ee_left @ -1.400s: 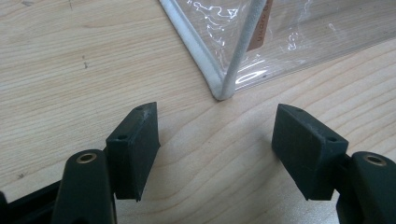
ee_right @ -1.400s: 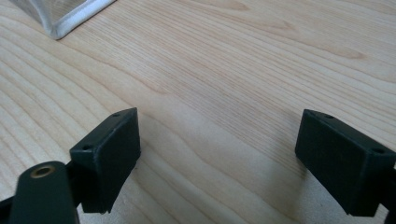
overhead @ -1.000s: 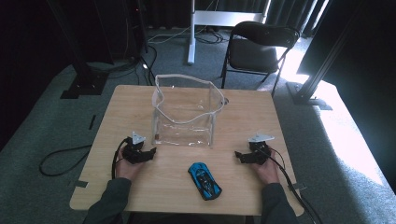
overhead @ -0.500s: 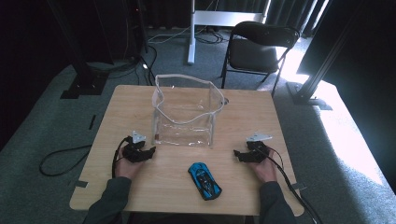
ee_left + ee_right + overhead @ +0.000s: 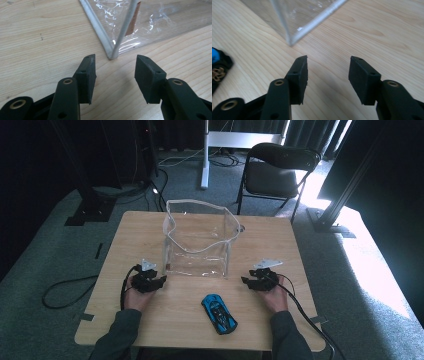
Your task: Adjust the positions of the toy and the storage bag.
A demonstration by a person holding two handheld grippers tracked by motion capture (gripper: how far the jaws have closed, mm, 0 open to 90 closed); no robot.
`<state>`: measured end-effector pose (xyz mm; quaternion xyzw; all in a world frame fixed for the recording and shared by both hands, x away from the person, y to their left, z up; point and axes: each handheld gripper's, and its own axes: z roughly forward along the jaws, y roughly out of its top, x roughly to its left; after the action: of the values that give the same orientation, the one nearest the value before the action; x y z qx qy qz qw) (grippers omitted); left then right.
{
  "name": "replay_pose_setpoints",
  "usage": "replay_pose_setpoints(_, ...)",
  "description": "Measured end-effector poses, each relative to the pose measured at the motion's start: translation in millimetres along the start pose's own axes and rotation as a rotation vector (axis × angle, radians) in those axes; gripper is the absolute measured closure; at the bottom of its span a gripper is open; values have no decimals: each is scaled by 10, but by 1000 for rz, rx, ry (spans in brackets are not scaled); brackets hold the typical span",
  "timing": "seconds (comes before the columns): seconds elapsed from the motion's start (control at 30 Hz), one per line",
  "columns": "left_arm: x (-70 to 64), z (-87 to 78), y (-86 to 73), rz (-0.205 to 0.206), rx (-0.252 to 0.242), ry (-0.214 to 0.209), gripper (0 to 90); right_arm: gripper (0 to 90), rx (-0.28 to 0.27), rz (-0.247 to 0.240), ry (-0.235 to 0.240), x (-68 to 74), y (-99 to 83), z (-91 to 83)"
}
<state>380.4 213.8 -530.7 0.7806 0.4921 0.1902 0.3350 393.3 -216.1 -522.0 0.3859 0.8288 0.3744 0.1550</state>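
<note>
Left hand-held gripper [image 5: 159, 281] resting on the table [image 5: 125, 240], jaws apart and empty, near the front left corner of a clear plastic bag [image 5: 200, 240]. Right hand-held gripper [image 5: 248, 281] likewise parted and empty, near the bag's front right corner. Blue toy car [image 5: 219, 313] lying between them, nearer the table's front edge.

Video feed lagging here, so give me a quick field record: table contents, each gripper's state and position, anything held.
table: wooden table
container: clear plastic bag, upright, open top, mid-table
toy: blue toy car, near edge, in front of the bag
left gripper: open, resting by the bag's near left corner
right gripper: open, resting by the bag's near right corner
held: nothing
</note>
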Motion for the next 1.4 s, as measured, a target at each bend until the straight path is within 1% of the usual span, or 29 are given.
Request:
replay_pose_setpoints(0.07,-3,0,11,-4,-5,-5,518,546,-9,-9,14,29,54,16)
replay_pose_setpoints(0.2,-5,-9,30,-8,-17,-19,518,621,-46,-15,49,79,150,28)
replay_pose_setpoints(0.27,-11,-11,35,-2,-19,-18,519,647,-52,-26,60,108,193,43)
replay_pose_setpoints(0.37,-17,-7,42,7,-21,-27,546,674,-57,-43,73,157,248,70)
replay_pose_setpoints(0.43,-17,1,51,12,-17,-32,561,677,-60,-56,78,187,285,88)
replay_pose_setpoints(0.57,-33,18,69,20,-19,-28,593,691,-74,-64,101,249,350,116)
replay_pose_setpoints(0.6,-33,22,73,21,-18,-26,602,693,-76,-73,110,268,370,129)
replay_pose_setpoints(0.67,-34,33,82,17,-20,-23,616,710,-78,-84,114,296,400,143)
replay_pose_setpoints(0.73,-27,40,92,16,-21,-22,636,727,-82,-87,120,322,431,162)
replay_pose_setpoints(0.87,0,56,112,4,-23,-17,695,811,-93,-72,135,319,451,189)
replay_pose_setpoints(0.97,11,76,123,-1,-22,-14,757,855,-95,-75,126,319,448,197)
replay_pose_setpoints(1.03,10,87,133,7,-15,-7,809,868,-94,-79,120,318,449,197)
replay_pose_setpoints(1.2,-12,84,142,33,-7,6,836,878,-97,-92,98,345,440,187)
replay_pose_setpoints(1.33,-35,85,144,38,-6,4,845,878,-89,-107,78,365,431,161)
replay_pose_setpoints(1.4,-75,87,146,51,-5,0,846,878,-84,-117,69,368,422,138)
